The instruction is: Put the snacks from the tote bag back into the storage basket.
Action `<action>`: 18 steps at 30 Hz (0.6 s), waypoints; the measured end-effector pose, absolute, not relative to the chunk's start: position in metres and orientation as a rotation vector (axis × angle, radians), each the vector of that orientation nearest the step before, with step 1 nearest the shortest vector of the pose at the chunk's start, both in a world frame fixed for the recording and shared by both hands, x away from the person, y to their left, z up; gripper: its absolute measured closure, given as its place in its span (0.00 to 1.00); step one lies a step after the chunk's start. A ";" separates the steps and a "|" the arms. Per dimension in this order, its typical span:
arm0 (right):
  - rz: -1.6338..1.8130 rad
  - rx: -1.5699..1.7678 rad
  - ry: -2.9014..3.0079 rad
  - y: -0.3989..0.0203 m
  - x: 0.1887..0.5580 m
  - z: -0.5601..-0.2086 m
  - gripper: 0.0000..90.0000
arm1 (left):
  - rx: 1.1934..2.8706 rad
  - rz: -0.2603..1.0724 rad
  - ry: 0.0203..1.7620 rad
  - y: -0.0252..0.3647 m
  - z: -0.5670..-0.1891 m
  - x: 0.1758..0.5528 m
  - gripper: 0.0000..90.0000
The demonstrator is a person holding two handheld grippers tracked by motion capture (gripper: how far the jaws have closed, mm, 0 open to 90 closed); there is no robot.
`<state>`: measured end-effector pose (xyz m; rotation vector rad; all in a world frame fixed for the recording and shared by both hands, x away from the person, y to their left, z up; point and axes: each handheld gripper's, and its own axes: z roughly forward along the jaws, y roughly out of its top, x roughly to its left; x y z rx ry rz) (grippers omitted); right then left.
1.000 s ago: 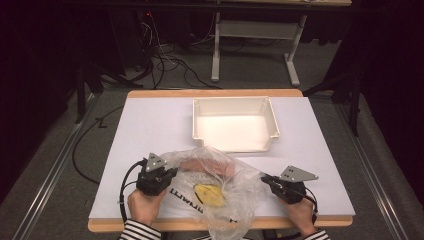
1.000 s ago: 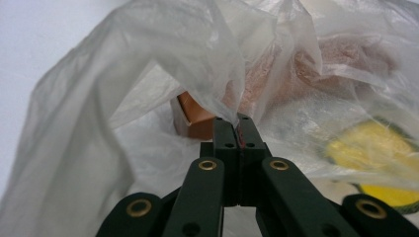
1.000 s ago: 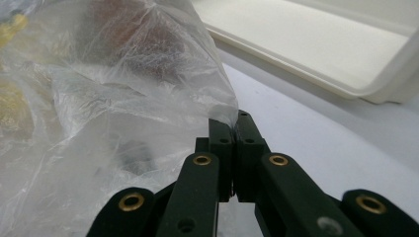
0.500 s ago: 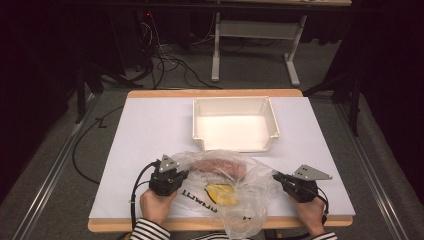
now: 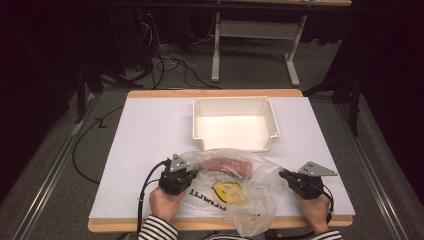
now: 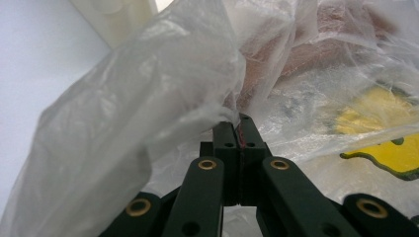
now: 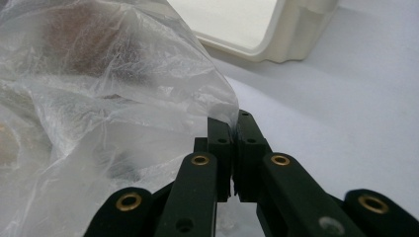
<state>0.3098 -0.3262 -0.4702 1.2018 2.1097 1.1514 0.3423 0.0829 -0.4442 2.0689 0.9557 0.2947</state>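
bag: one clear plastic bag (image 5: 235,187), near table edge, long axis left-right between grippers
inside: one brown item (image 5: 229,165), one yellow item (image 5: 229,192)
left gripper (image 5: 189,176): clamped on bag film
right gripper (image 5: 283,175): clamped on bag film
tray: one white tray (image 5: 235,123), just behind bag

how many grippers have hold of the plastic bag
2. The left gripper pinches the plastic bag at its left edge; the right gripper pinches its right edge.
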 end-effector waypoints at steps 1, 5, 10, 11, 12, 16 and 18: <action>1.138 1.211 2.104 -0.328 0.311 -0.469 0.98 | 2.067 0.292 0.949 0.081 -0.445 0.342 1.00; 1.119 1.241 2.101 -0.333 0.316 -0.470 0.97 | 2.065 0.287 0.930 0.076 -0.447 0.343 1.00; 1.102 1.250 2.100 -0.333 0.318 -0.469 0.92 | 2.065 0.290 0.919 0.073 -0.448 0.343 1.00; 1.104 1.247 2.097 -0.333 0.319 -0.468 0.90 | 2.063 0.292 0.918 0.073 -0.448 0.343 1.00; 1.117 1.252 2.093 -0.334 0.318 -0.466 0.84 | 2.061 0.292 0.917 0.073 -0.448 0.343 1.00; 1.181 1.224 2.064 -0.330 0.308 -0.455 0.69 | 2.062 0.295 0.908 0.072 -0.449 0.342 1.00; 1.189 1.190 2.059 -0.327 0.301 -0.447 0.64 | 2.064 0.292 0.905 0.071 -0.449 0.343 1.00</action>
